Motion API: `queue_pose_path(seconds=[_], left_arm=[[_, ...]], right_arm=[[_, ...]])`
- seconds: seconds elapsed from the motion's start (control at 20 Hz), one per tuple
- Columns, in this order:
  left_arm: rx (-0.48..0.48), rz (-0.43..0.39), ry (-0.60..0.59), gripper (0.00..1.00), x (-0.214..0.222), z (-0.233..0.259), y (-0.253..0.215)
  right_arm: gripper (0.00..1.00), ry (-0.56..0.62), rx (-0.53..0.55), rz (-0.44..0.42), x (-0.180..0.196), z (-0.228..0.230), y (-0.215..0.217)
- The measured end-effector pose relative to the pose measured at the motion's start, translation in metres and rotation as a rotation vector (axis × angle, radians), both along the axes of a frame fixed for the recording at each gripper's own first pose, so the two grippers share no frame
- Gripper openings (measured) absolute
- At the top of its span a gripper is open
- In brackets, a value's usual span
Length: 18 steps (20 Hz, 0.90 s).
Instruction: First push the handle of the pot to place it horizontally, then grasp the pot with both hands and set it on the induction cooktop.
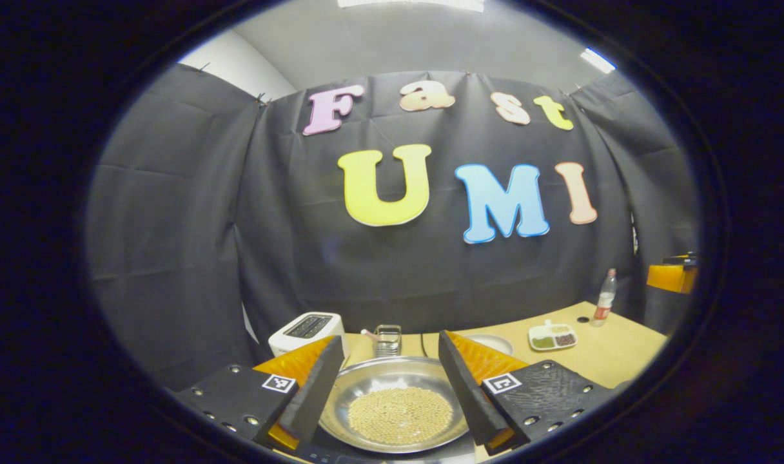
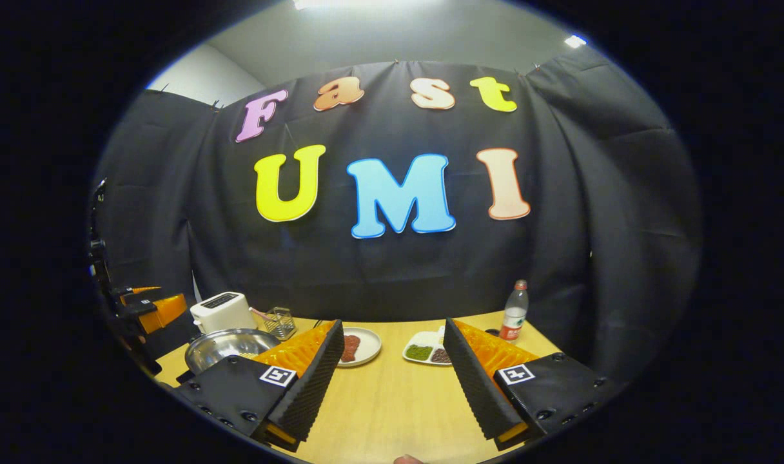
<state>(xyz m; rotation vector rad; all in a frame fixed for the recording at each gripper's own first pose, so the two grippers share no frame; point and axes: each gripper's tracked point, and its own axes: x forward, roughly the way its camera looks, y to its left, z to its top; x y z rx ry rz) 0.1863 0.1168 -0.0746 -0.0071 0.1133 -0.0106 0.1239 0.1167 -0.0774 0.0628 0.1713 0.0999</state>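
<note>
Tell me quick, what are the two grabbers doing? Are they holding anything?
Left gripper: open, holding nothing; the pot sits beyond its spread fingers.
Right gripper: open, holding nothing, over bare table.

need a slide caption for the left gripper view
Open left gripper framing a steel pot of pale beans, toaster and divided dish behind on the wooden table.

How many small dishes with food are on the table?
2: a round plate beside the right gripper's left finger, and a divided dish toward the bottle. Others may be hidden.
</note>
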Motion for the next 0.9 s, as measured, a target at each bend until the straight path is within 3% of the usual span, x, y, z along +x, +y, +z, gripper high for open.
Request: queue_pose_path(seconds=[0.15, 0.5, 0.55, 0.65, 0.85, 0.9], left_arm=[[-0.011, 0.002, -0.059, 0.87, -0.042, 0.037, -0.038], [0.037, 0.018, -0.114, 0.87, -0.125, 0.092, -0.103], [0.033, 0.015, -0.122, 0.87, -0.137, 0.096, -0.112], [0.024, 0.011, -0.128, 0.87, -0.158, 0.104, -0.124], [0.003, 0.011, -0.153, 0.87, -0.192, 0.113, -0.135], [0.000, 0.006, -0.154, 0.87, -0.195, 0.116, -0.135]], right_arm=[[0.98, -0.071, 0.000, 0.008, -0.028, 0.023, -0.033], [0.98, -0.094, -0.011, 0.015, -0.095, 0.034, -0.098], [0.92, -0.096, -0.015, 0.019, -0.104, 0.036, -0.103], [0.98, -0.106, -0.005, 0.015, -0.119, 0.044, -0.112], [0.92, -0.135, 0.024, 0.005, -0.141, 0.061, -0.118], [0.98, -0.133, 0.029, -0.003, -0.146, 0.066, -0.120]])
